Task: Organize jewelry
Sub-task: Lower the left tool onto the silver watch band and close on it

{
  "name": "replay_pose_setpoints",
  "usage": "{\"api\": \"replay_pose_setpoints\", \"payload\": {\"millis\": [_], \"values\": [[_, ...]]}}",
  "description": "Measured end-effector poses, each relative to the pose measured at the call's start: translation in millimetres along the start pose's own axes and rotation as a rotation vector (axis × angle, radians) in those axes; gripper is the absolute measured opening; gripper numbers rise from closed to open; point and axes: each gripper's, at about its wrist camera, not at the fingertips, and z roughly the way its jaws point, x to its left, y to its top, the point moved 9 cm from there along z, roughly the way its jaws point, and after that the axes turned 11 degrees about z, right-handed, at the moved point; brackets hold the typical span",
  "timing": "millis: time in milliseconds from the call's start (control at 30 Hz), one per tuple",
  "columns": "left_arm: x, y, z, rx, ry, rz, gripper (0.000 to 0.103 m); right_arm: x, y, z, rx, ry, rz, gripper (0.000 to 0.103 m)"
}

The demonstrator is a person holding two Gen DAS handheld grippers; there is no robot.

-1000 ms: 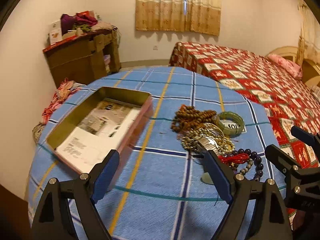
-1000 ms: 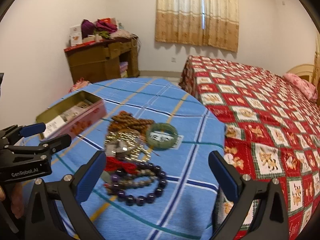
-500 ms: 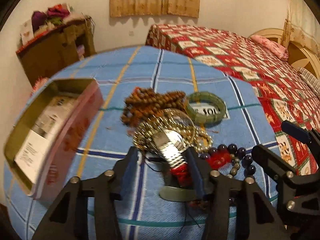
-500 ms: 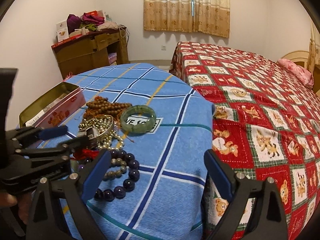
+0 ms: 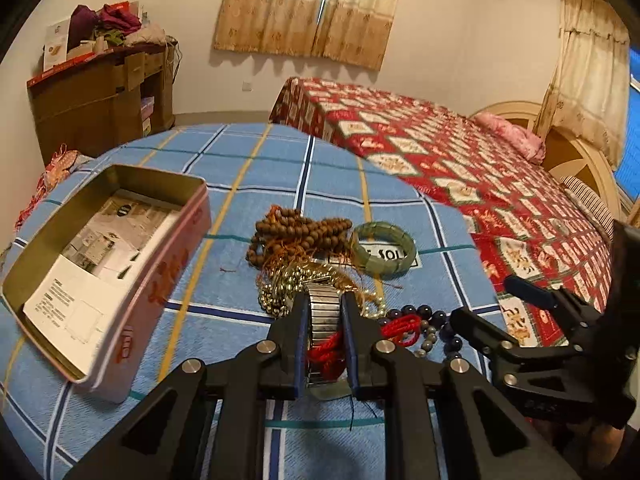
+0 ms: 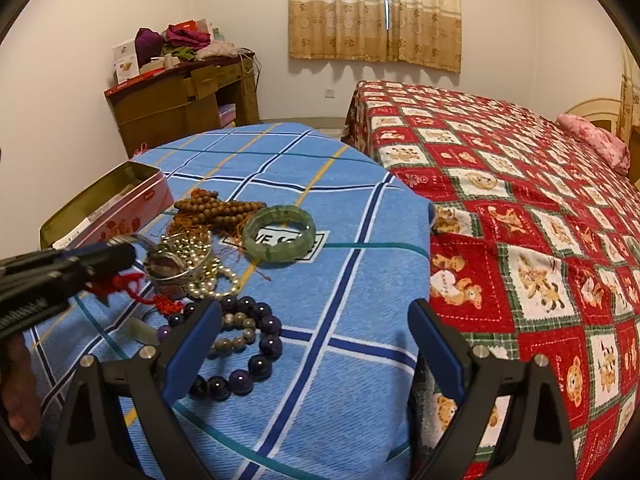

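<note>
A heap of jewelry lies on the blue checked table (image 5: 248, 184). My left gripper (image 5: 323, 316) is shut on a silver metal watch band (image 5: 322, 312), with a red cord (image 5: 400, 330) caught beside it. Beyond lie a brown bead necklace (image 5: 298, 232), gold bead strands (image 5: 280, 288), a green jade bangle (image 5: 384, 246) and dark purple bead bracelets (image 6: 244, 348). The open pink tin (image 5: 100, 264), lined with paper, stands to the left. My right gripper (image 6: 316, 344) is open and empty, over the table's near edge beside the purple beads; it shows in the left wrist view (image 5: 492, 308).
A bed with a red patterned cover (image 6: 520, 184) lies right of the table. A wooden cabinet (image 6: 180, 104) with clothes on top stands against the far wall. The jade bangle (image 6: 279, 232) rests on a printed label. The table edge drops off at the right.
My left gripper moved onto the jewelry heap and closed from wide open onto the watch band. My right gripper stayed open and shifted slightly.
</note>
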Motion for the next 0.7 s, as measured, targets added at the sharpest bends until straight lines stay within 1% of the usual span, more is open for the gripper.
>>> {"api": "replay_pose_setpoints", "payload": {"millis": [67,133,333,400,467,500,633,700], "values": [[2,1,-4,-0.010,0.022,0.018,0.016,2,0,0,0.000,0.000,-0.005,0.096],[6,-3,-2,-0.001,0.046,0.034,0.016,3,-2,1,0.005,0.002,-0.008,0.096],[23,-31,22,0.129,0.066,0.010,0.016,8,-5,2,0.010,0.011,-0.015,0.096],[23,-35,28,0.153,0.063,0.015,0.017,9,-6,2,0.013,0.012,-0.018,0.096],[23,-35,31,0.161,0.063,0.009,0.017,10,-7,3,0.016,0.014,-0.019,0.096],[24,-36,33,0.169,0.066,0.009,0.018,10,-8,3,0.017,0.015,-0.019,0.096],[29,-34,37,0.181,0.090,0.013,0.031,12,-10,5,0.023,0.020,-0.021,0.096],[30,-35,36,0.183,0.092,0.014,0.031,12,-10,4,0.024,0.022,-0.022,0.096]]}}
